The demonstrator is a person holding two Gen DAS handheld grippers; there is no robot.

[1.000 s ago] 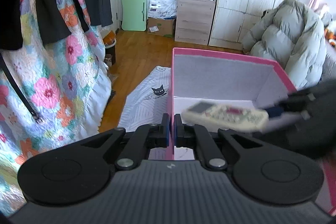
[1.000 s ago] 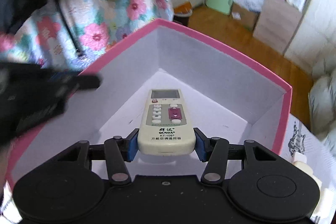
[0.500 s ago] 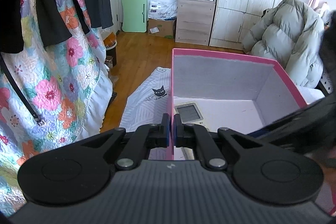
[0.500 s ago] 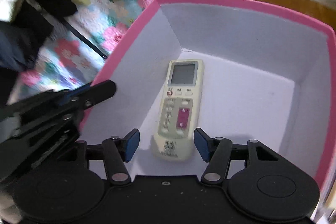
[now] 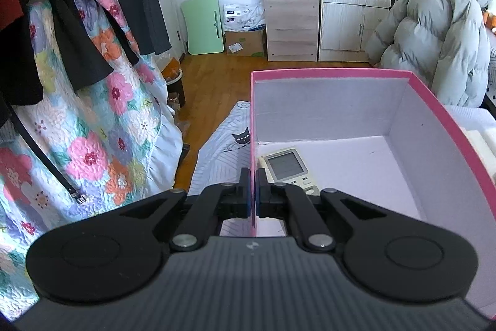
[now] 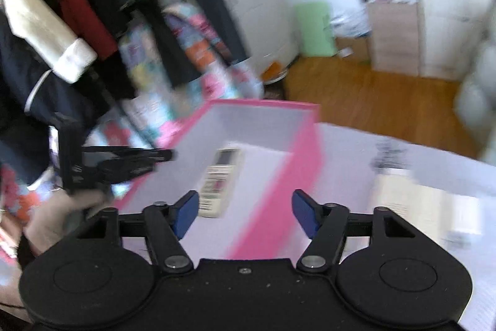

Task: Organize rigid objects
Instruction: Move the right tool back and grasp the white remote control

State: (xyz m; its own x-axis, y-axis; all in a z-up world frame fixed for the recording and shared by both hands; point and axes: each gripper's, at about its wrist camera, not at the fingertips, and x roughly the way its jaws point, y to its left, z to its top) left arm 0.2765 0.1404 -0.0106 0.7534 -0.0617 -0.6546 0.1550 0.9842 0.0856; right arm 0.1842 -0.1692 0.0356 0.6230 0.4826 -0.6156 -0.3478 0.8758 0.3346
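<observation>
White bed surface (image 6: 387, 145), pink box (image 5: 434, 107) on it, cat-print cloth (image 5: 229, 145) alongside

The pink box (image 5: 325, 73) looks like matt cardboard. The remote (image 5: 286, 168) is smooth plastic. The floor (image 5: 223, 82) is glossy wood.

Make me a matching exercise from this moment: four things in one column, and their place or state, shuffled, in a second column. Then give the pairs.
Things
1. remote control
2. left gripper
3. right gripper
4. pink box

States
A. open, holding nothing
B. lying flat on the box floor
C. clamped on the box's side wall
D. standing on the bedspread, top open

Pairs: 1-B, 2-C, 3-A, 4-D
</observation>
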